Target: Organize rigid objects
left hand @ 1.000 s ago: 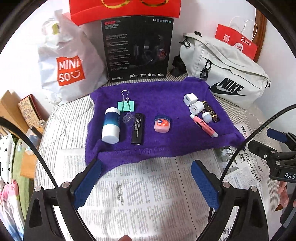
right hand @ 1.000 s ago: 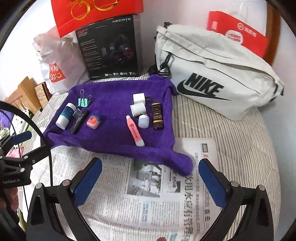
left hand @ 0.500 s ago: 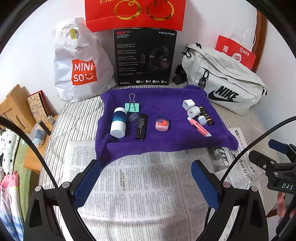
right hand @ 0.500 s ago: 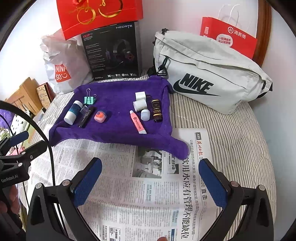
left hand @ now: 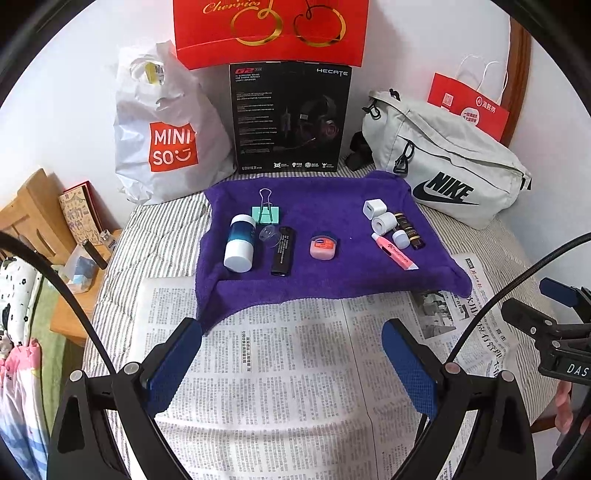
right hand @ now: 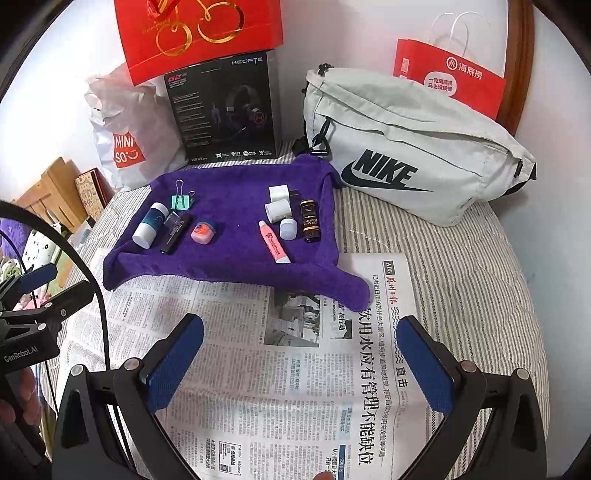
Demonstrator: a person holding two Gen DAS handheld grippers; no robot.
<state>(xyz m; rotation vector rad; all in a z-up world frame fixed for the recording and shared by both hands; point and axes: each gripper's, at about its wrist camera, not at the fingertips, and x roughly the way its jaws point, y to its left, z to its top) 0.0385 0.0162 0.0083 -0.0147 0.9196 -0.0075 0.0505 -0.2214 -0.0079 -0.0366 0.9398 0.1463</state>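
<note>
A purple towel (left hand: 325,206) (right hand: 236,206) carries two groups of small items. On its left lie a white-and-blue bottle (left hand: 239,243) (right hand: 150,225), a green binder clip (left hand: 265,211), a black lighter (left hand: 283,251) and a pink jar (left hand: 323,247) (right hand: 202,233). On its right are a white charger cube (left hand: 373,209), a white roll (left hand: 384,223), a dark vial (left hand: 409,229) (right hand: 309,220) and a pink tube (left hand: 393,252) (right hand: 274,241). My left gripper (left hand: 291,365) hangs open over the newspaper (left hand: 280,387), short of the towel. My right gripper (right hand: 299,365) is open too, empty.
Against the back wall stand a Miniso bag (left hand: 166,140), a black headset box (left hand: 290,118), a red gift bag (left hand: 269,29) and a grey Nike pouch (left hand: 443,162). A wooden side table (left hand: 44,221) stands at the left beyond the bed edge.
Both grippers have pulled back and up from the towel, so the items look smaller and farther. Both stay open. Nothing on the towel has moved.
</note>
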